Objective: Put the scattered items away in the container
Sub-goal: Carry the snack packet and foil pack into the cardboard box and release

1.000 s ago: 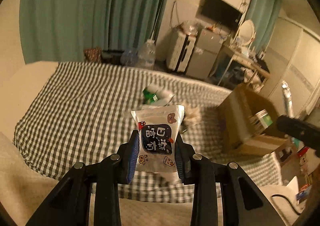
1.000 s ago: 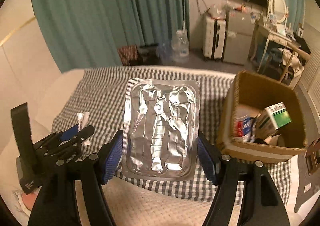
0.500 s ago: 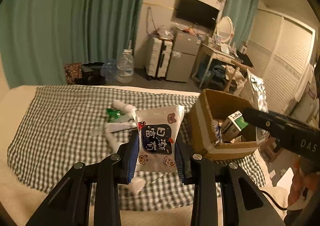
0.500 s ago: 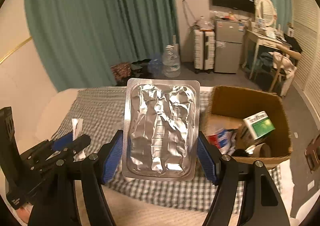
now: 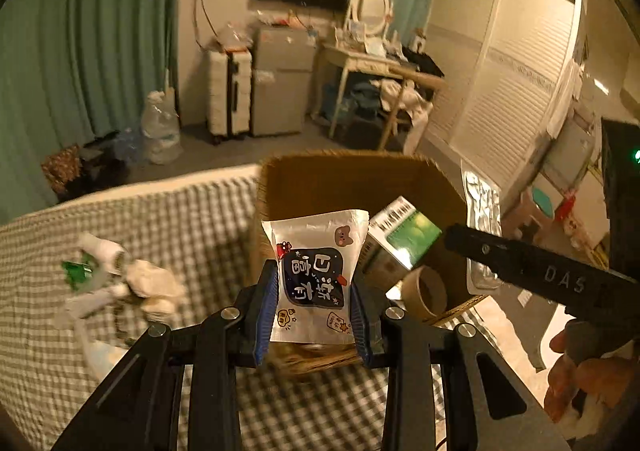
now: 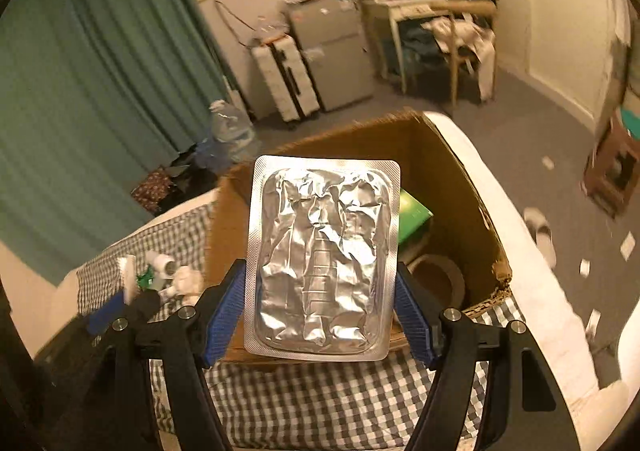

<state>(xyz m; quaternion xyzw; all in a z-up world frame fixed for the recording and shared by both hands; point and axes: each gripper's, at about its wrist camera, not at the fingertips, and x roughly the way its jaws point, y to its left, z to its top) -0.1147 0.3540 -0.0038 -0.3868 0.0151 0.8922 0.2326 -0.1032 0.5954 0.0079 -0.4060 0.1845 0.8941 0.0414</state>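
Both claws hang over the near rim of the box (image 6: 460, 187): left claw (image 5: 314, 305) grips a snack packet (image 5: 316, 279), right claw (image 6: 320, 311) clamps a foil pack (image 6: 324, 259).

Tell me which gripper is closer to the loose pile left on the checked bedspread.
Left. The left gripper, clamping a snack packet, sits just right of the pile. The right gripper, holding a foil pack, is farther right, over the cardboard box.

Count: 1 cardboard box (image 6: 452, 179), 1 foil blister pack (image 6: 322, 257), 1 snack pouch (image 5: 314, 277). In the box: 1 green carton (image 5: 404, 241), 1 tape roll (image 5: 424, 291). 2 grippers: left gripper (image 5: 312, 309), right gripper (image 6: 320, 315).
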